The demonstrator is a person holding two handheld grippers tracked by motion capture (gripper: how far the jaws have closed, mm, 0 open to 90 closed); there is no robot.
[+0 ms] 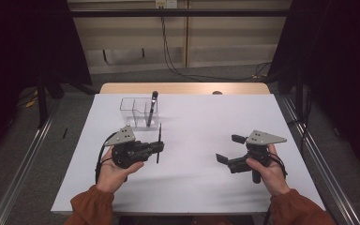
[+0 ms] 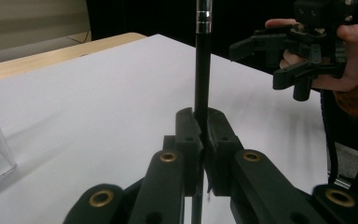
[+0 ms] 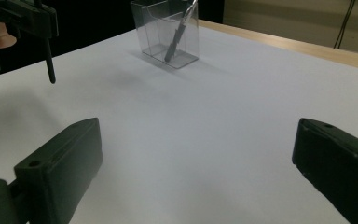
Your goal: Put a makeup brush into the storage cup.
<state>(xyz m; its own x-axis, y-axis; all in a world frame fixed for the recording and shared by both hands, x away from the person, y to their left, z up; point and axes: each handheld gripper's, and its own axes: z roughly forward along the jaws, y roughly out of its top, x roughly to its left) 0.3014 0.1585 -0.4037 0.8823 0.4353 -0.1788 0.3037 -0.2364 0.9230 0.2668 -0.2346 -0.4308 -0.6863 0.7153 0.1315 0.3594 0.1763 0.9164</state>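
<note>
My left gripper (image 1: 159,146) (image 2: 203,128) is shut on a thin black pen (image 1: 159,140) (image 2: 202,70), which stands nearly upright between the pads, its tip above the white table (image 1: 201,117). In the right gripper view that pen (image 3: 50,60) hangs from the left gripper at the top left. A clear plastic holder (image 1: 136,110) (image 3: 149,28) stands just beyond, with a second dark pen (image 1: 152,108) (image 3: 177,37) leaning in it. My right gripper (image 1: 229,148) (image 3: 198,135) (image 2: 261,63) hovers open at the right, with nothing between its jaws.
A white sheet covers the table, and a strip of wooden tabletop (image 1: 183,88) shows at the far edge. Metal rails (image 1: 23,164) run along both sides of the table. Dark curtains and cables (image 1: 173,61) lie beyond.
</note>
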